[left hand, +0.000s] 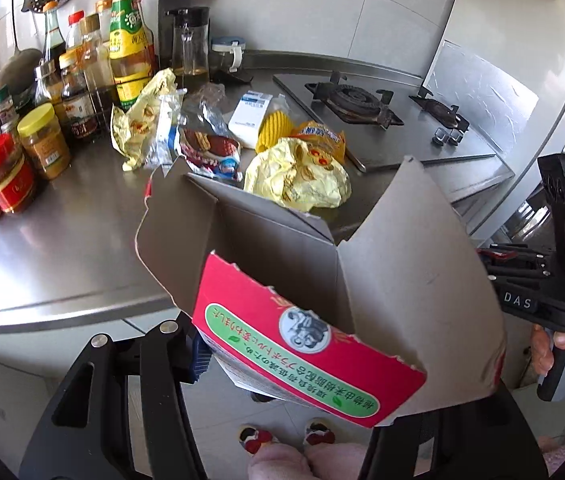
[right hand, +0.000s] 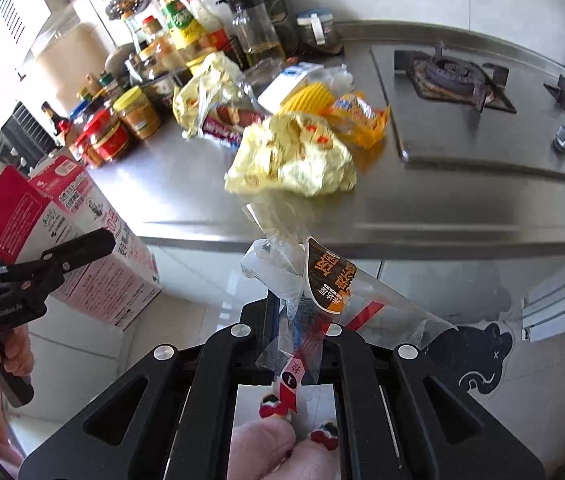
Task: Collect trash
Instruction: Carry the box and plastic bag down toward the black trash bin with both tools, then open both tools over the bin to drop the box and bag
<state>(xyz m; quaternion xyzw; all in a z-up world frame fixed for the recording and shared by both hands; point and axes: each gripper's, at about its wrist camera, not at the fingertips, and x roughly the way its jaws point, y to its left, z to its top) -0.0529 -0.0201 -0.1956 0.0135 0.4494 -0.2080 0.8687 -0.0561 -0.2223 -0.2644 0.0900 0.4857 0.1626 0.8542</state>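
The left claw is held out in front of the desk, off its edge and above the floor, closed on the lower part of an open red carton whose grey flaps stand up and spread wide. The right claw hangs level beside it, clamped tight on a crumpled clear wrapper with a brown-and-orange label. The right wrist view shows the carton from its side, printed panels and all, with the left claw gripping it; the left wrist view instead looks into the carton's mouth and sees only the right claw's body. The flaps hide part of the desk behind. More trash lies there: a yellow bag, a second yellow bag near the jars, a white box, and the stove to the right.
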